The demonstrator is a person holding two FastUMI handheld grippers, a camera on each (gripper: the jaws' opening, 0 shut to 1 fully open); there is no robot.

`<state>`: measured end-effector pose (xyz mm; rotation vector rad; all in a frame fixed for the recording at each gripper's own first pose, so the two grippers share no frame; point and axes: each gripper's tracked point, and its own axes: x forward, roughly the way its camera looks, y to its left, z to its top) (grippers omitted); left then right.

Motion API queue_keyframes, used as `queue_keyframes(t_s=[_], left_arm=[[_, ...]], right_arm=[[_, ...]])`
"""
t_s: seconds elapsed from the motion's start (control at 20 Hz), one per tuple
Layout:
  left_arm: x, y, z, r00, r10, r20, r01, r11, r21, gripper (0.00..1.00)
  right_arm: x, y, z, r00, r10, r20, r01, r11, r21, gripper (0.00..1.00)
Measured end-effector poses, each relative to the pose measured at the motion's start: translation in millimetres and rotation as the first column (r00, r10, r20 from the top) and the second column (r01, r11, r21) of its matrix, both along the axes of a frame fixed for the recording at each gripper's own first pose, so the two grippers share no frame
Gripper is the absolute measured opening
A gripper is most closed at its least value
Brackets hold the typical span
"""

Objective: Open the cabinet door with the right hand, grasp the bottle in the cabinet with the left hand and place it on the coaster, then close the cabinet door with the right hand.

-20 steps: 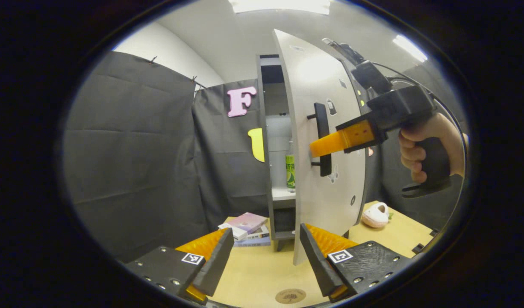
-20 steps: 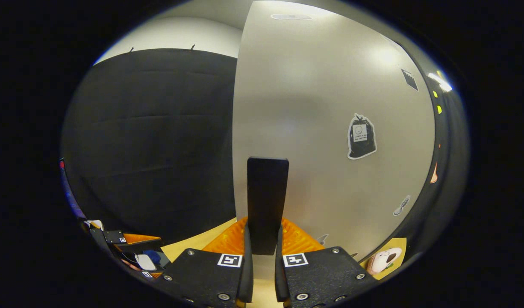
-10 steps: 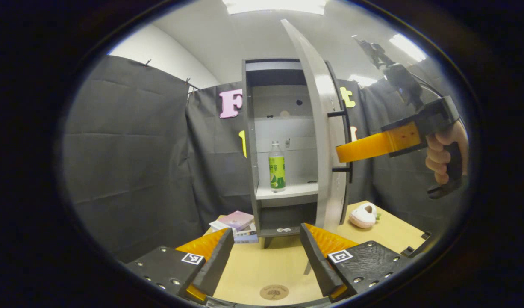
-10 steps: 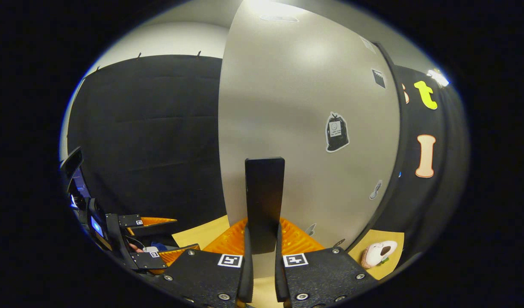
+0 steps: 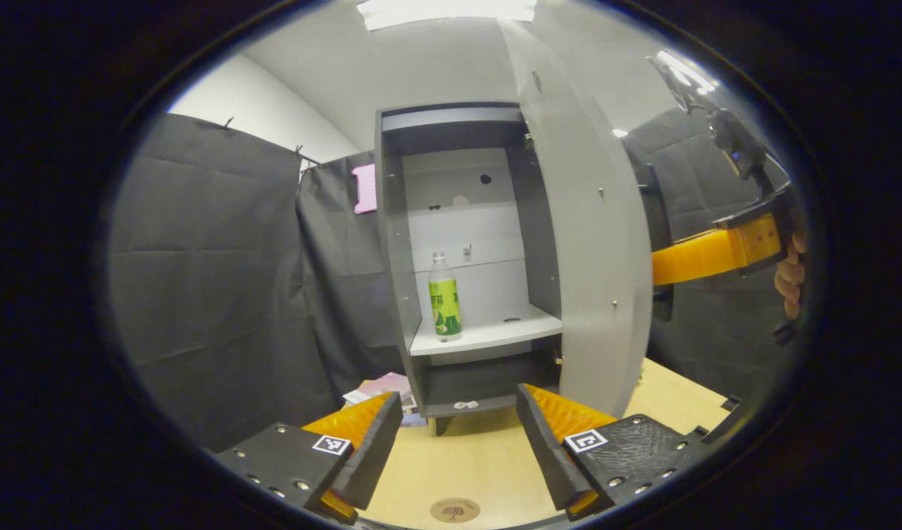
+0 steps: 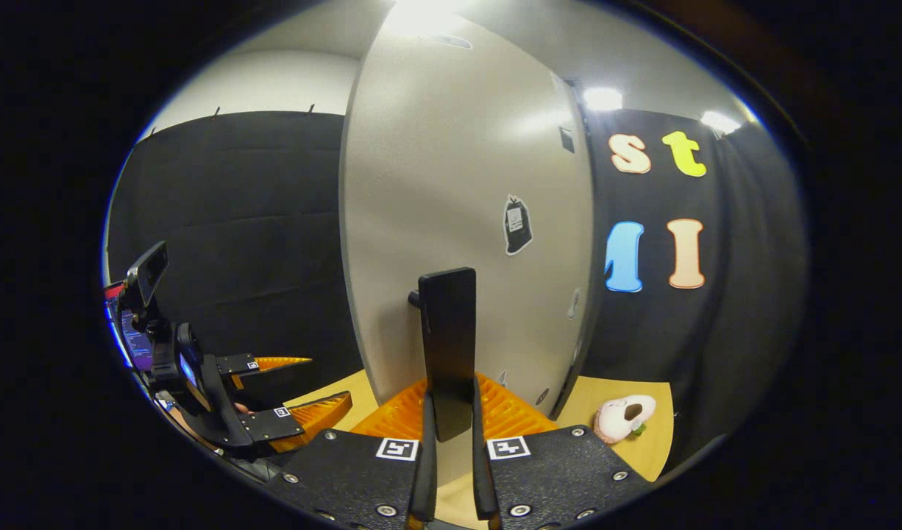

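Grey cabinet door (image 5: 594, 243) swung wide, inner face toward the left gripper view. Right gripper (image 6: 449, 449) jaws clamped on the black door handle (image 6: 446, 346), orange fingers (image 6: 513, 416) either side of it. Right gripper also visible at the far side of the door in the left gripper view, gripped by a hand (image 5: 789, 276). Green-labelled bottle (image 5: 444, 297) upright on the white cabinet shelf (image 5: 495, 333), toward the left wall of the cabinet (image 5: 451, 250). Left gripper (image 5: 458, 442) low over the wooden desk (image 5: 480, 460), jaws apart, nothing between them, well short of the bottle. Round coaster (image 5: 455, 509) on the desk just below the jaws. Pale plush toy (image 6: 624, 416) on the desk beyond the door.
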<state>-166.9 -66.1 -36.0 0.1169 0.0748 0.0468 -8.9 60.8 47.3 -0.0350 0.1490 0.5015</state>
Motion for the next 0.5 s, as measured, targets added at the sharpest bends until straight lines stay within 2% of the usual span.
queue_keyframes(t_s=[0.15, 0.4, 0.5], left_arm=[[13.0, -6.0, 10.5, 1.0, 0.022, 0.02, -0.022, 0.999, 0.037, 0.89], [58.6, -10.1, 23.4, 0.998, 0.011, 0.06, -0.013, 0.999, 0.03, 0.89], [83.1, -7.3, 24.6, 0.997, -0.005, 0.074, 0.003, 0.999, 0.032, 0.89]], right_arm=[[-8.3, -13.4, -5.5, 0.993, -0.103, 0.055, 0.102, 0.995, 0.023, 0.18], [-28.4, -30.9, -12.6, 0.977, -0.183, 0.109, 0.18, 0.983, 0.036, 0.22], [-44.9, -42.7, -17.9, 0.968, -0.222, 0.117, 0.217, 0.975, 0.055, 0.2]])
